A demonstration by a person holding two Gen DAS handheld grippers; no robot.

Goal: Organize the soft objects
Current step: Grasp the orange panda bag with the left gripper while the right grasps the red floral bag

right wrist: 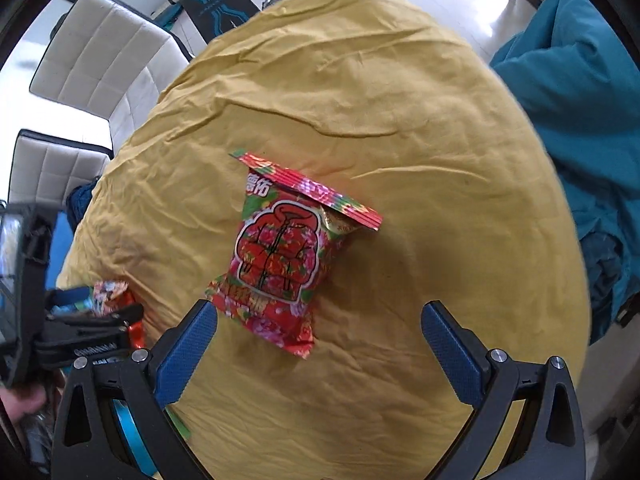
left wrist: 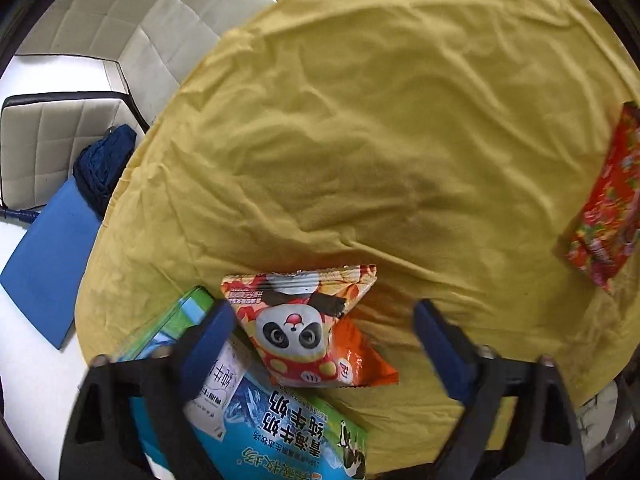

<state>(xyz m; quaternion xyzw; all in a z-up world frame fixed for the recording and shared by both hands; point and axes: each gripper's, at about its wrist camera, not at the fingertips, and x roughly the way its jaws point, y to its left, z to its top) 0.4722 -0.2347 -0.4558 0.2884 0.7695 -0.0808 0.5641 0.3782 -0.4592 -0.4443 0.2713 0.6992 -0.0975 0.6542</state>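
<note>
Two snack bags lie on the yellow cloth that covers my bench; the panda bag sits at the cloth's near left edge, and the red flowered bag lies well apart from it toward the middle; in my left view the red flowered bag shows only at the far right rim. My left tongs point steeply down over the panda bag with the jaws apart; the bag lies between them, closer to the left blue pad, and neither pad presses on it as far as I can see; nothing is gripped. Part of the panda bag rests on a blue and green milk carton box, which lies under my left finger and pokes past the cloth's edge. My right tongs hang above the red flowered bag with the jaws wide; the lower end of the bag reaches in between the tips, near the left pad, and I hold nothing there either. Beyond the cloth on the left stand white padded seats, with a dark blue knitted bundle and a flat blue pad beside them; on the right of my right view a teal cloth hangs close to the bench.
</note>
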